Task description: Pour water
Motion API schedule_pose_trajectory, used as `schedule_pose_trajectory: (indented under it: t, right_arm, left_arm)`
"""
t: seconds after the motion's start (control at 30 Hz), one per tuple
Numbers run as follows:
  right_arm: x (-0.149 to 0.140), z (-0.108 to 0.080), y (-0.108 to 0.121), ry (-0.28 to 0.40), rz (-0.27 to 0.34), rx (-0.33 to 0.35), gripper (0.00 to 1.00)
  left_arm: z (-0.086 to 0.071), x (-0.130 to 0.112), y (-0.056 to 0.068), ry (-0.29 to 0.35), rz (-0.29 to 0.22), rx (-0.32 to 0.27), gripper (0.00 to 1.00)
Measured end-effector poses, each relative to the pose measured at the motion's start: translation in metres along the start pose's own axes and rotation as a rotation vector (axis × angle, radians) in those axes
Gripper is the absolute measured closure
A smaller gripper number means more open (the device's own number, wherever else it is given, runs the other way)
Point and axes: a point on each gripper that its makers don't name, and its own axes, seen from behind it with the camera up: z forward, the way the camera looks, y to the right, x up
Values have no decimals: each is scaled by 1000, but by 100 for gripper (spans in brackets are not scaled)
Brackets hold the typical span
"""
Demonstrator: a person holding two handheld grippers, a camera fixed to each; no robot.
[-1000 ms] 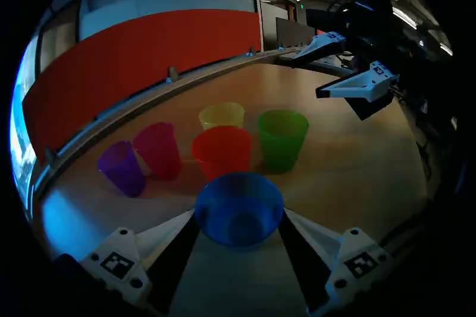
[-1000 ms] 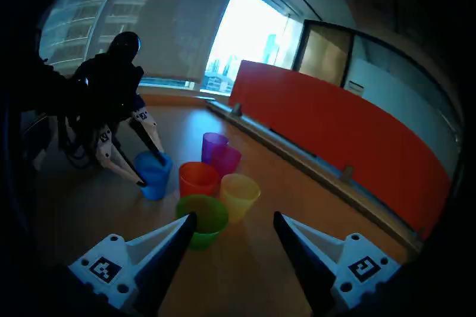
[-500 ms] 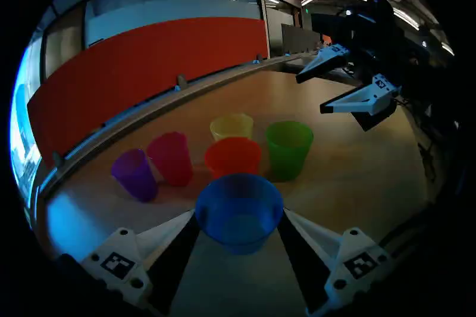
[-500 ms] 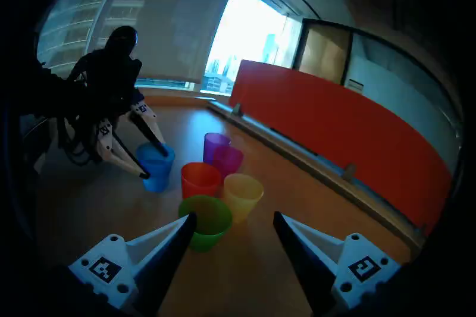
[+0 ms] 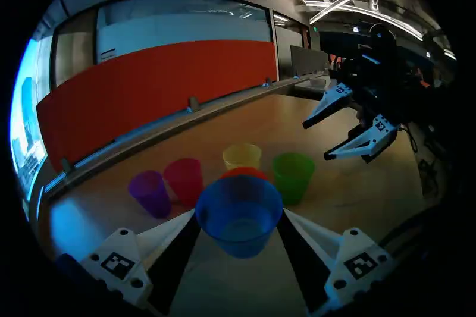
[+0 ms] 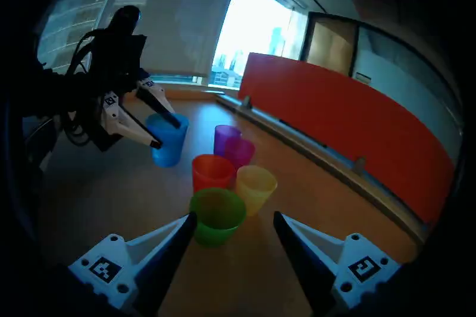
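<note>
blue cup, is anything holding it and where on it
The left gripper holds the blue cup, its fingers pressing opposite sides of the wall just below the rim. The right gripper is open, holding nothing.

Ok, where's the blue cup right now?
The blue cup is held in the left gripper, bottom centre of the left gripper view, just in front of the red cup, with the green cup to its right.
</note>
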Motion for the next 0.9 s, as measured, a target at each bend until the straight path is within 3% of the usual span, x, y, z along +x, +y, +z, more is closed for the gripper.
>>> schedule_pose_trajectory:
  t: [0.37,0.9]
  right_arm:
    - [-27,20,-13,-89,29,65,0]
    - [-33,50,-21,-117,44,107,0]
  left_arm:
    - [-10,16,-3,51,-28,13,14]
    - [-22,27,-3,78,-19,13,14]
